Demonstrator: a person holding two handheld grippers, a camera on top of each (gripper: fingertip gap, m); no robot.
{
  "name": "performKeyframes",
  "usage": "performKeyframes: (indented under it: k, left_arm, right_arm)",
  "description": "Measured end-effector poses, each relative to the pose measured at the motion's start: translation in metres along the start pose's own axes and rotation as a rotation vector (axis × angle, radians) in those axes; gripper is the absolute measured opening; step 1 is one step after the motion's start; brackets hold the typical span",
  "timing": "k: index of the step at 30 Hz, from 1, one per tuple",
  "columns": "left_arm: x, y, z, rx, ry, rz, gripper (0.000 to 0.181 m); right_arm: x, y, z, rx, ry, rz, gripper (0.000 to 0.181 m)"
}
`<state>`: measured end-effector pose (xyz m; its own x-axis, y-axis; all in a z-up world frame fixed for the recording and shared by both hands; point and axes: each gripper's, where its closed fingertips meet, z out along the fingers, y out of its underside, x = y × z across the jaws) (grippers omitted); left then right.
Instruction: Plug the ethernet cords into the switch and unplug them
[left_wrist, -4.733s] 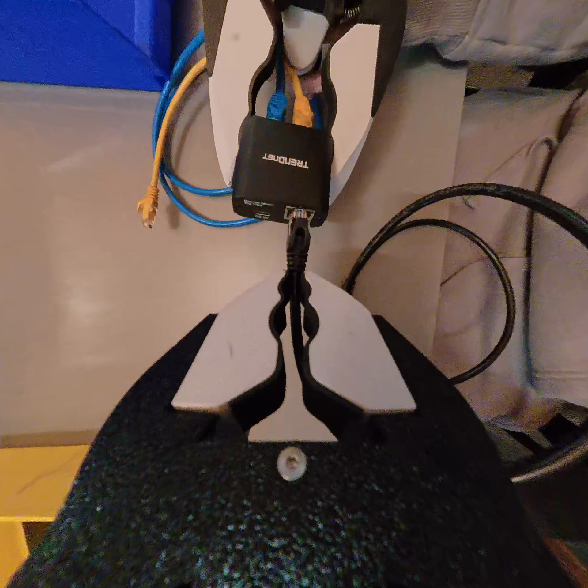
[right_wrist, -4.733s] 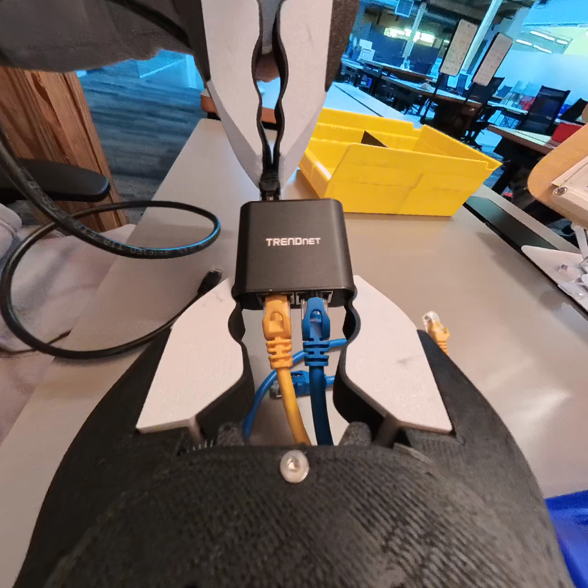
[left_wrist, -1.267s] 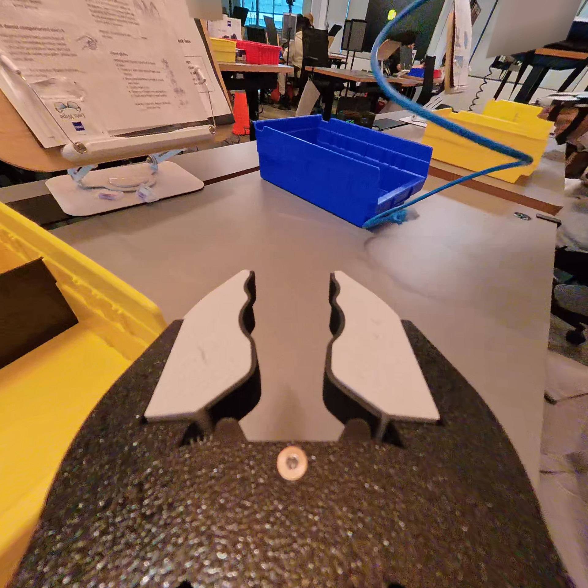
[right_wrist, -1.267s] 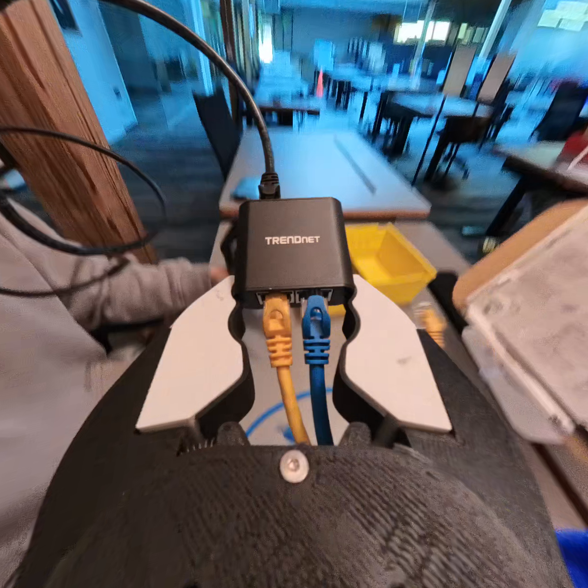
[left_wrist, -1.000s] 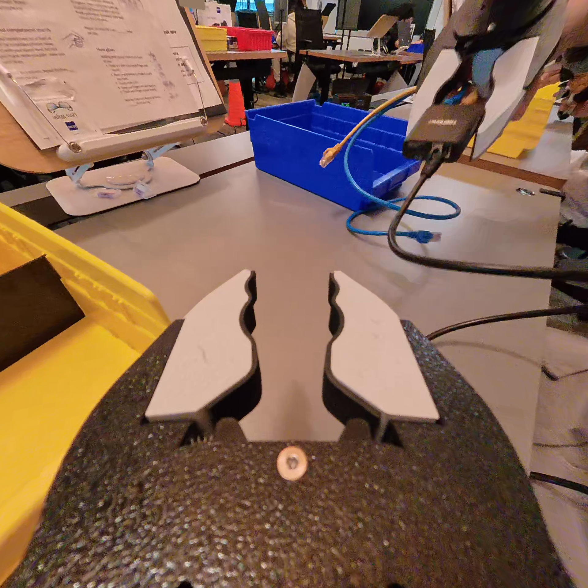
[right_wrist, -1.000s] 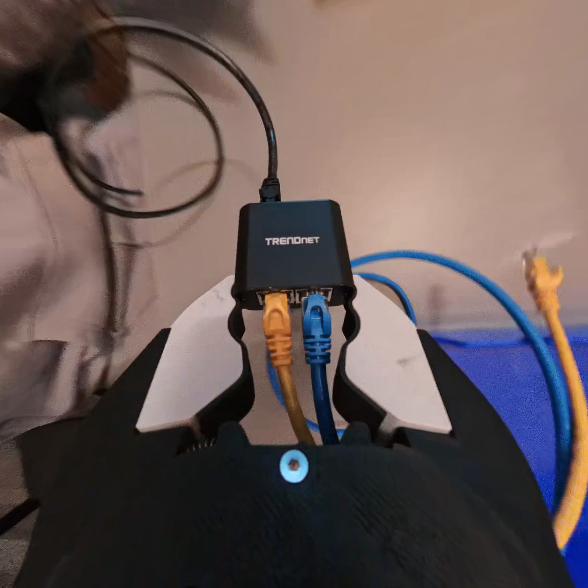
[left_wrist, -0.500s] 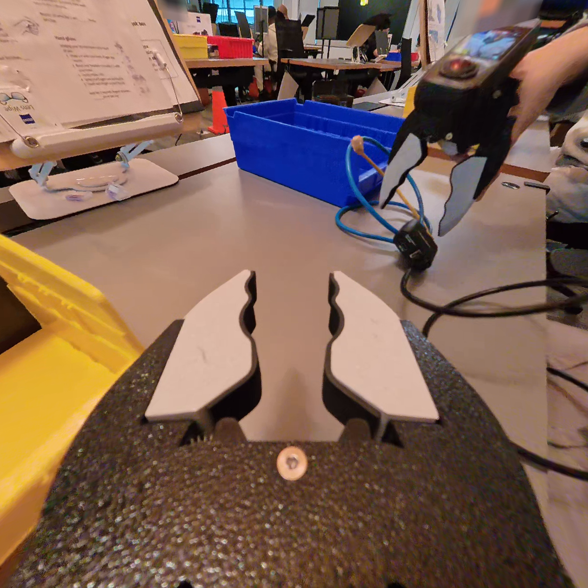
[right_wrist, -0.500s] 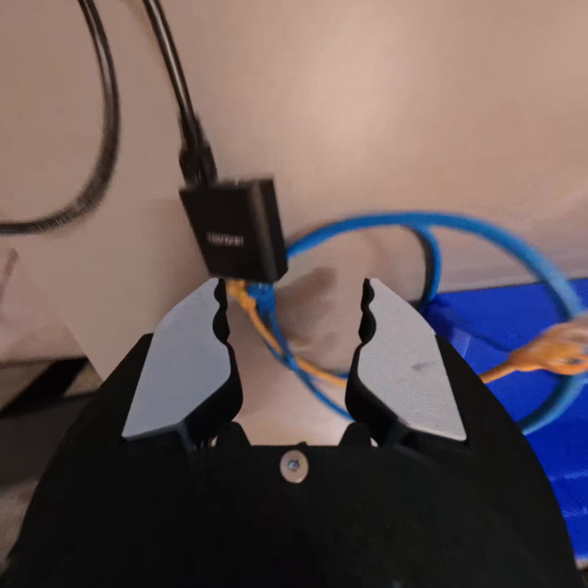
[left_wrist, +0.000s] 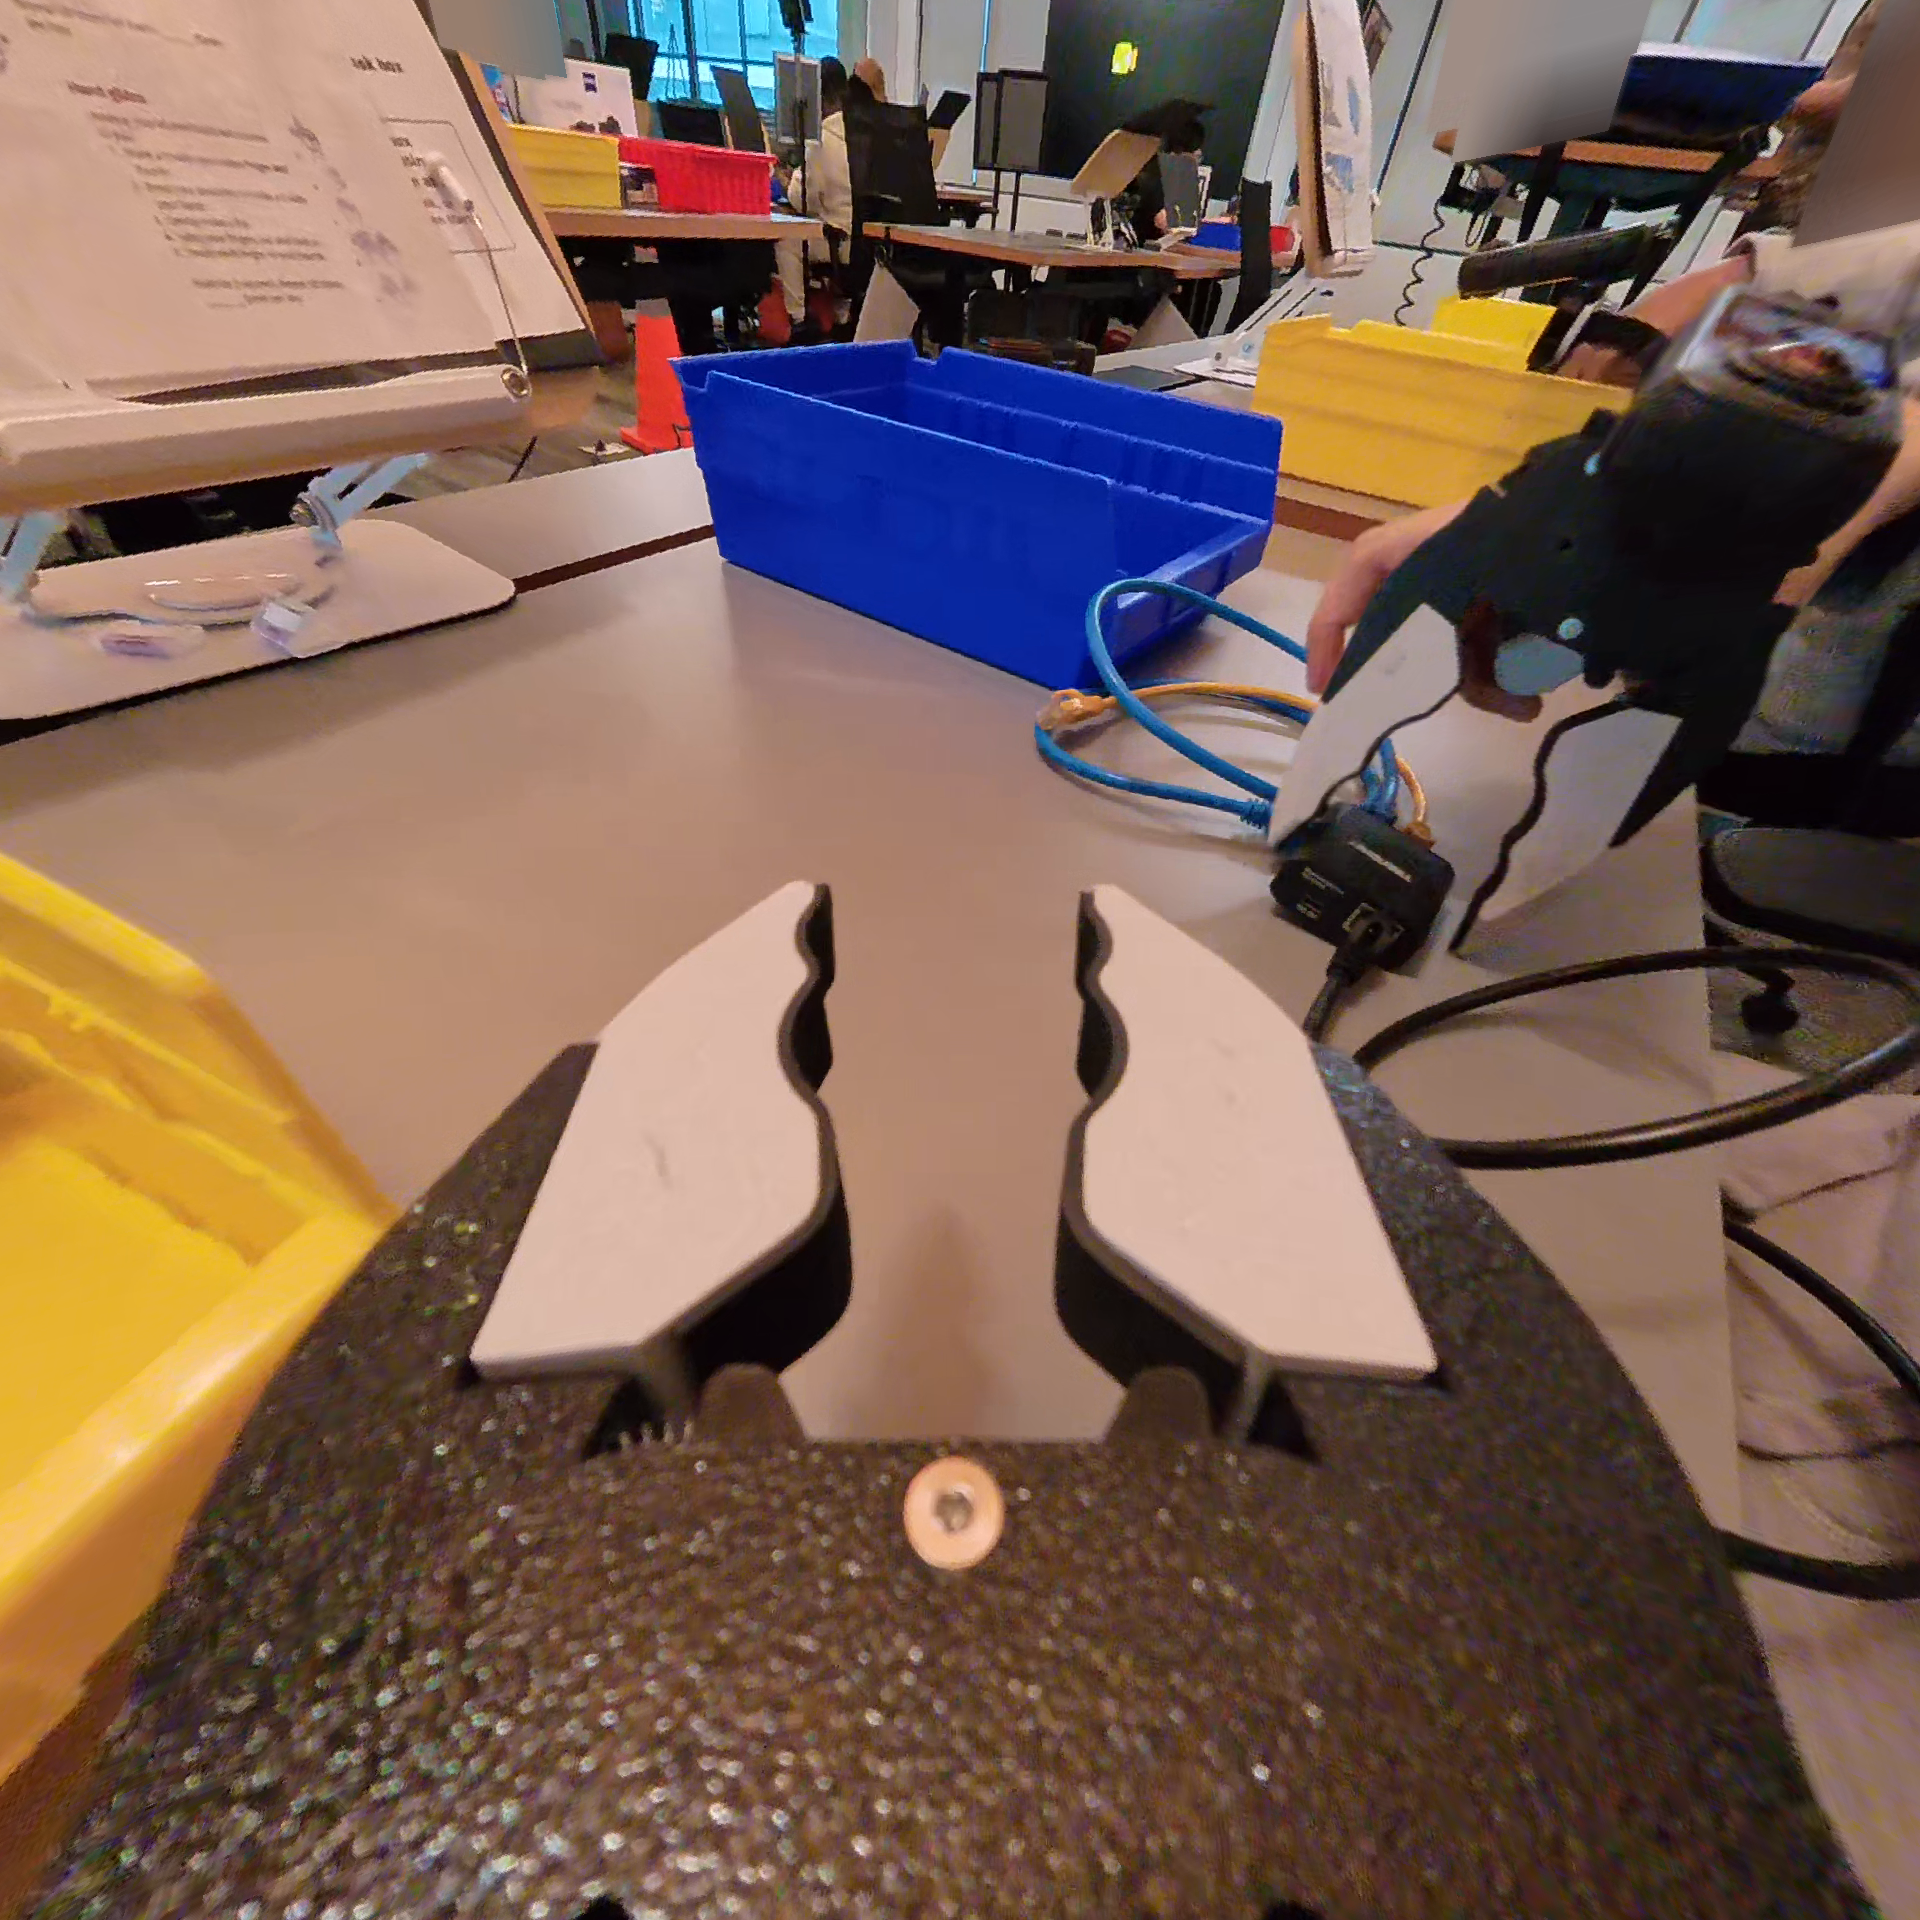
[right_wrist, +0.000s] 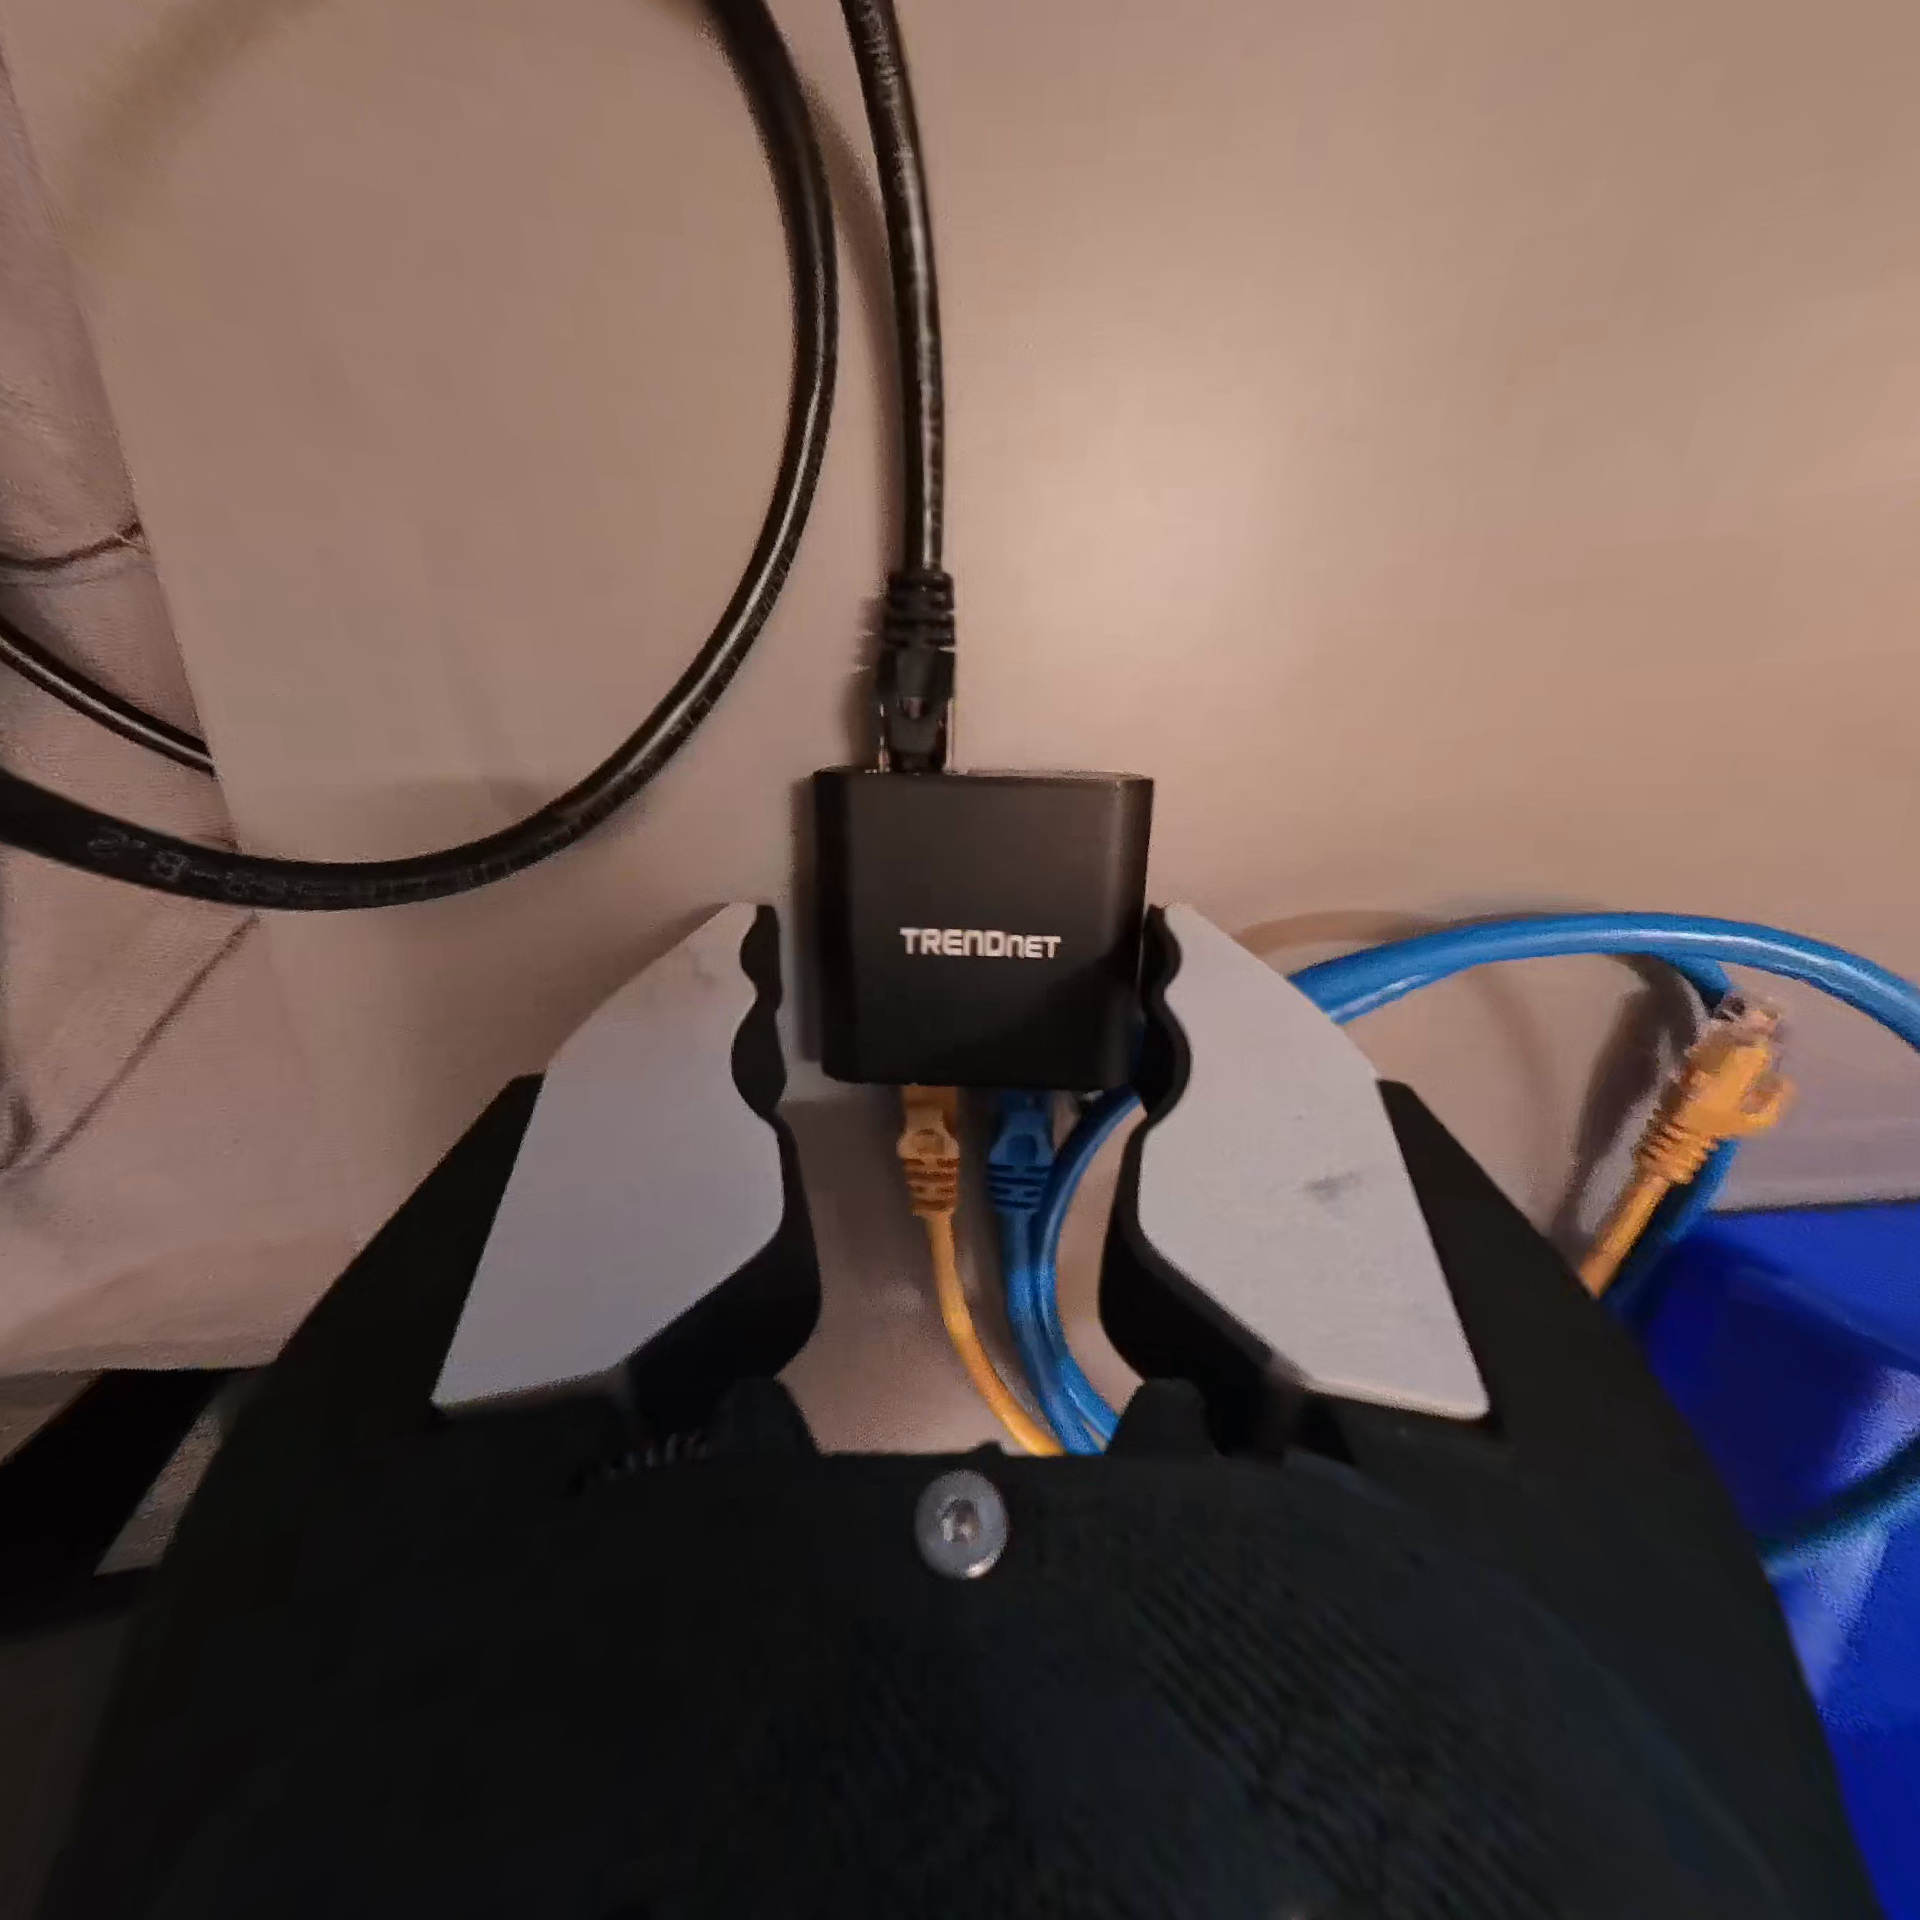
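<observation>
Grey table (left_wrist: 623, 790) in open-plan workroom; blue bin (left_wrist: 966, 499) at rear; left gripper (left_wrist: 951, 904) agape, empty; right gripper (right_wrist: 961, 920) spread around switch (right_wrist: 982, 925), unclamped.

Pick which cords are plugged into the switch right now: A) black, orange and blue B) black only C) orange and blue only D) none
A: in the right wrist view the black cord enters the far side of the switch, and the orange cord and blue cord sit in its near side.

Gripper (right_wrist: 961, 971) open round switch (right_wrist: 977, 925).
</observation>
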<state>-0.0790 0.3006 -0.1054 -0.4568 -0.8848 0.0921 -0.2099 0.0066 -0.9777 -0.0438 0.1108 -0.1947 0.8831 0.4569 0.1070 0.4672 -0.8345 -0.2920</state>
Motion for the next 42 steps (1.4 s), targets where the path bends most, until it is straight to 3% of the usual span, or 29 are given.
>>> performKeyframes:
  k: [1,8,10,12,15,18,25,30,32,35,42]
  left_arm:
    - [0.001,0.0,0.001,-0.001,0.005,0.0,0.044]
    - [-0.004,-0.003,-0.005,0.036,-0.004,-0.033,0.043]
    - [-0.006,-0.004,-0.008,0.048,-0.005,-0.044,0.043]
    - [-0.006,-0.001,-0.011,0.047,-0.004,-0.047,0.043]
    - [-0.01,0.005,-0.017,0.042,-0.018,-0.052,0.043]
    - [-0.016,0.0,-0.023,0.084,-0.023,-0.092,0.043]
    - [-0.016,-0.012,-0.035,0.146,-0.028,-0.114,0.042]
    - [-0.013,-0.026,-0.048,0.182,-0.038,-0.093,0.042]
    - [-0.014,-0.033,-0.052,0.218,-0.036,-0.108,0.042]
    - [-0.014,-0.036,-0.055,0.236,-0.033,-0.121,0.041]
    - [-0.027,-0.023,-0.061,0.225,-0.076,-0.142,0.041]
  right_arm:
    - [0.0,-0.002,0.001,0.019,-0.023,0.025,0.062]
    - [-0.011,-0.006,0.004,-0.019,-0.122,-0.014,0.06]
    - [-0.028,-0.007,0.001,-0.052,-0.176,-0.094,0.059]
    - [-0.06,-0.028,-0.016,0.036,-0.33,-0.072,0.059]
    - [-0.095,-0.09,-0.081,0.314,-0.544,-0.044,0.059]
    - [-0.103,-0.14,-0.151,0.533,-0.589,-0.064,0.059]
    - [-0.102,-0.222,-0.269,0.885,-0.496,-0.021,0.059]
    - [-0.123,-0.26,-0.327,1.047,-0.399,-0.064,0.059]
    - [-0.114,-0.269,-0.343,1.074,-0.307,-0.073,0.059]
    - [-0.068,-0.264,-0.363,1.1,-0.164,-0.013,0.059]
    - [0.041,-0.214,-0.433,1.144,0.043,0.033,0.059]
